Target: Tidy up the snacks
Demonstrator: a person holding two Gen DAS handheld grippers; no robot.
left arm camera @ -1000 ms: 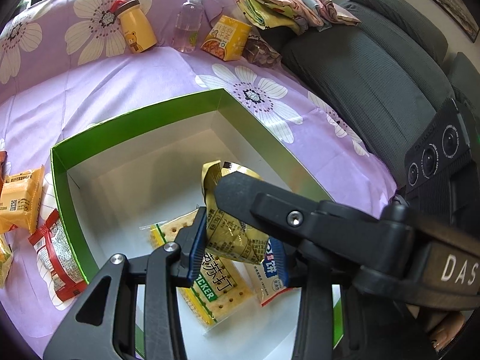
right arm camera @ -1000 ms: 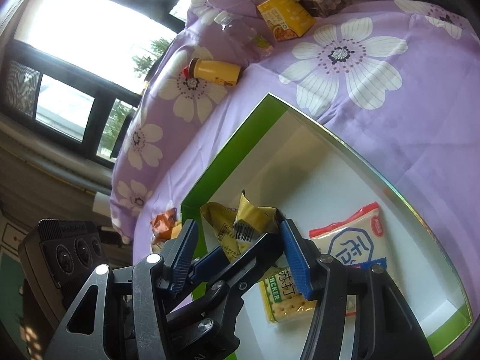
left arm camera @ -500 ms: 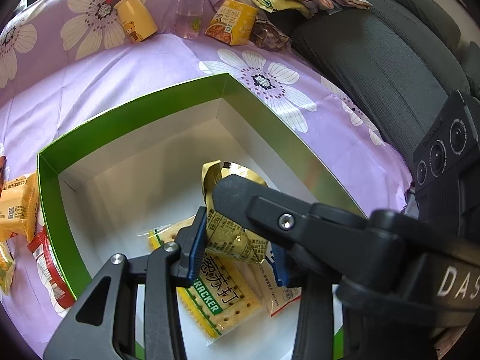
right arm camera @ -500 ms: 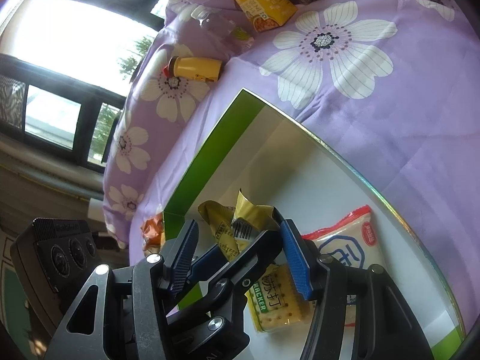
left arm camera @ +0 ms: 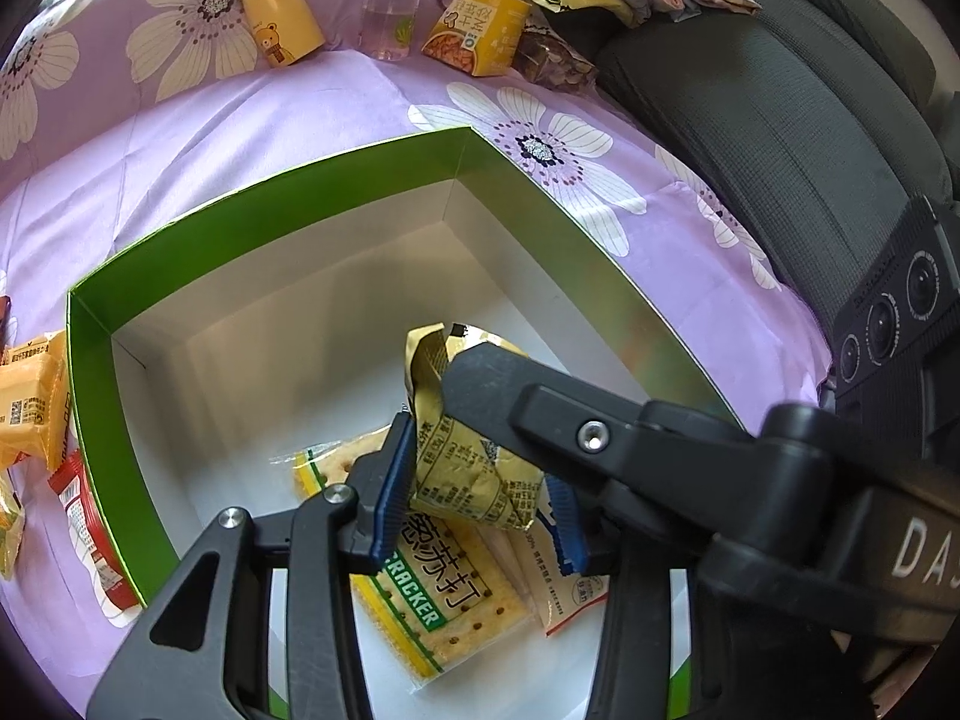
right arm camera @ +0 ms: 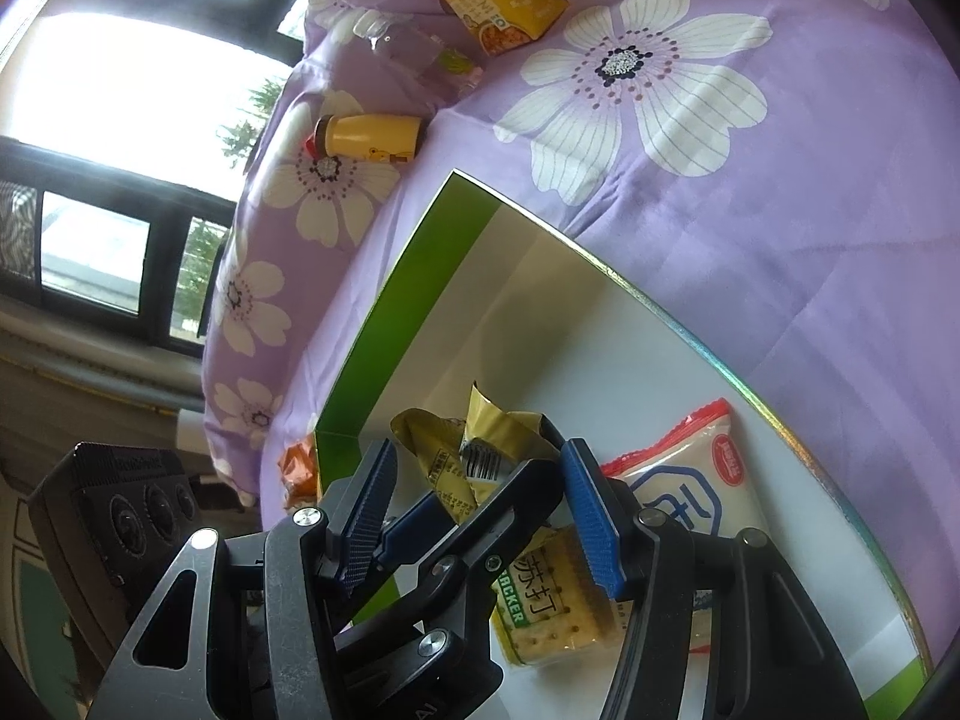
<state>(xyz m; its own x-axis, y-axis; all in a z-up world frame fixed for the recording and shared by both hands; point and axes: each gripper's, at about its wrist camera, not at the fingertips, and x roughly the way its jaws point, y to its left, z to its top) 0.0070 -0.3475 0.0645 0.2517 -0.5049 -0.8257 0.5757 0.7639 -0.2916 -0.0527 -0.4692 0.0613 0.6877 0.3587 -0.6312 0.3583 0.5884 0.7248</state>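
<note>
A crumpled gold snack packet (left arm camera: 468, 468) sits between the blue pads of my left gripper (left arm camera: 480, 504), low inside the green-walled white box (left arm camera: 288, 192). The left jaws are opening: the left pad still touches the packet and the right pad stands a little off it. Under it lie a yellow-green cracker pack (left arm camera: 444, 600) and a white, red and blue pack (left arm camera: 570, 588). My right gripper (right arm camera: 480, 516) is open, with its pads on either side of the left gripper's fingers and the gold packet (right arm camera: 480, 450). One of its fingers (left arm camera: 540, 402) crosses over the packet.
The box (right arm camera: 420, 276) rests on a purple flowered cloth. Behind it stand a yellow bottle (left arm camera: 279, 24), a clear bottle (left arm camera: 393, 6) and a yellow carton (left arm camera: 477, 30). Orange and red snack packs (left arm camera: 30, 402) lie left of the box. A grey sofa (left arm camera: 780, 120) is on the right.
The left gripper's pads have spread slightly around the gold packet, which stays in place. Both views have tilted a little over the box. The right gripper's jaws have not changed.
</note>
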